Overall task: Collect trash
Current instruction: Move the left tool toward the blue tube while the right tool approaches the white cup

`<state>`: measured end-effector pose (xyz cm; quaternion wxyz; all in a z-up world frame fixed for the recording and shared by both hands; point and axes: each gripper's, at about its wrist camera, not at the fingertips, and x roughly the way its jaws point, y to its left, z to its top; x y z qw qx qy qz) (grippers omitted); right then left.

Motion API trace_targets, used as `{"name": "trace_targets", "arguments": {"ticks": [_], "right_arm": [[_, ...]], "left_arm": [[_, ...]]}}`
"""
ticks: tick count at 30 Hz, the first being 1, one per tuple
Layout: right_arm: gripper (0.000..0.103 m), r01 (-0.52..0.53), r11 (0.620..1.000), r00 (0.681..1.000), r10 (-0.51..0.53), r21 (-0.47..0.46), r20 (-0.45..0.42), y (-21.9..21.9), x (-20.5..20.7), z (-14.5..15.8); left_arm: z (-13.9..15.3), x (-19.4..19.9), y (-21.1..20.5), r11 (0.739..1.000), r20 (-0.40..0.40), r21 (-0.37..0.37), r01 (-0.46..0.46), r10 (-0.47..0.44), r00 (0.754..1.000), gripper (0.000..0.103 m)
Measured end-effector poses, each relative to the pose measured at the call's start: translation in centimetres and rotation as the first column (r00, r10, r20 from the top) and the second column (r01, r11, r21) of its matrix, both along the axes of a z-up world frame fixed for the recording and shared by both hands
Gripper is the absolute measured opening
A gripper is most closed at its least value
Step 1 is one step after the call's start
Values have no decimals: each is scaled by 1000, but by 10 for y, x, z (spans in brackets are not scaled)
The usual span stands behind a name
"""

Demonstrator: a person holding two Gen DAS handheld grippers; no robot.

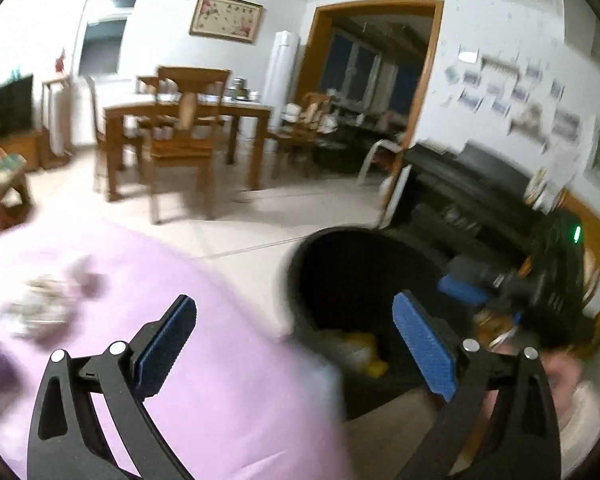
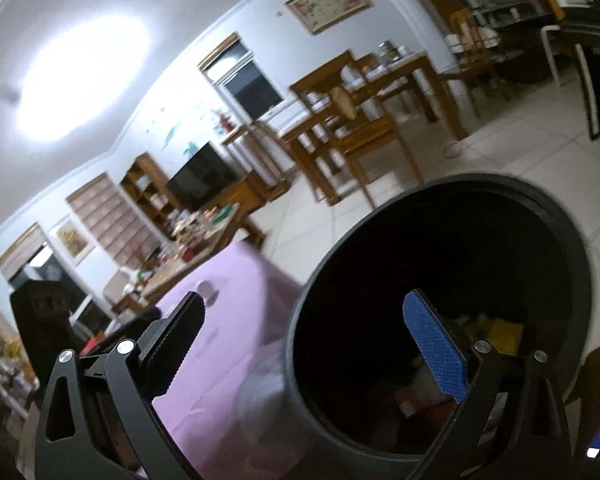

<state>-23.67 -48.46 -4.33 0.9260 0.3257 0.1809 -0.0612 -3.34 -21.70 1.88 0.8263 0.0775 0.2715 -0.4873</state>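
A black round trash bin stands beside the pink-clothed table; yellow and white trash lies inside it. My left gripper is open and empty, over the table edge next to the bin. Blurred crumpled wrappers lie on the cloth at the left. In the right wrist view the bin fills the lower right, with yellow and red trash at its bottom. My right gripper is open and empty, at the bin's rim. The right gripper also shows in the left wrist view.
A wooden dining table and chairs stand across the tiled floor. A cluttered low wooden table and a TV are to the left. A dark sofa sits to the right of the bin.
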Motion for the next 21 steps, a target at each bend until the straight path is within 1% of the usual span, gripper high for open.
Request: {"name": "trace_targets", "arguments": {"ticks": [1,3,5,7,9,10,13,14,16,18,20,21], "right_arm": [[98,-19,1000,1000,19,-1,-2,5,3,0],[98,-63,998,998,63,-25,-8,20,13,1],[98,-108,991,994,107,-76,-21,39,26,8],[98,-153,983,988,150,-102,-36,52,43,14],[97,-204,972,979,199,-115,-53,70,61,19],[97,-227,967,973,220,-117,-65,79,73,23],[93,-298,946,953,286,-131,-97,110,111,32],[90,-318,937,946,304,-142,-111,121,124,35],[83,-362,916,929,339,-174,-148,146,153,40],[60,-389,899,915,352,-200,-200,169,181,41],[60,-417,888,900,374,-194,-225,183,207,38],[60,-420,885,898,372,-200,-237,188,220,36]], "left_arm": [[-1,3,9,999,28,38,-16,15,999,98],[-8,17,46,985,112,134,-107,93,989,97],[-13,35,83,964,141,182,-192,168,976,97],[-15,55,117,943,128,205,-263,241,962,96],[-18,86,162,909,81,215,-356,347,934,90],[-19,95,174,899,67,214,-382,376,924,89],[-23,140,215,845,-18,216,-489,504,863,89],[-24,149,222,838,-40,212,-503,522,852,89],[-26,164,231,837,-72,193,-513,533,843,89],[-26,181,230,835,-101,181,-519,541,835,89],[-27,193,226,844,-124,166,-510,531,838,89],[-28,198,223,843,-128,163,-513,534,836,89]]}}
